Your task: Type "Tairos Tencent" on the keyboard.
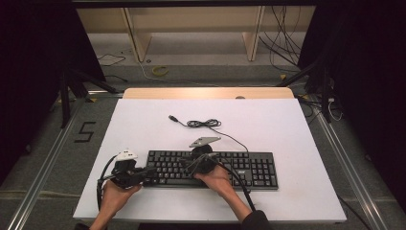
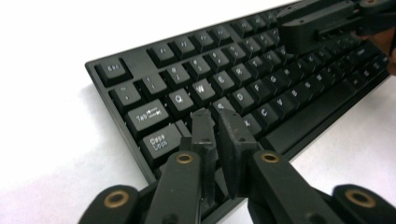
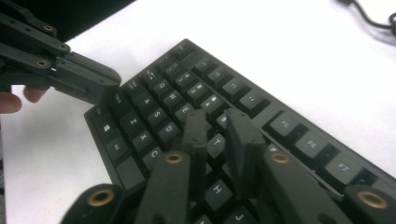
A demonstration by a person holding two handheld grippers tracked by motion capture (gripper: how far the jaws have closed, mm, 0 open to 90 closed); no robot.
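On the black keyboard (image 1: 210, 168), left tool (image 2: 216, 114) closed over A, right tool (image 3: 219, 119) closed near R.

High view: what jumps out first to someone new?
The black keyboard lying across the near half of the white table, with both grippers over its left half. The left gripper has its jaws nearly together, tips over the keys beside Caps Lock; the right gripper points at the keys around R and T. Behind the keyboard, its cable lies in a loose coil.

keyboard (image 2: 243, 88) right end cut off
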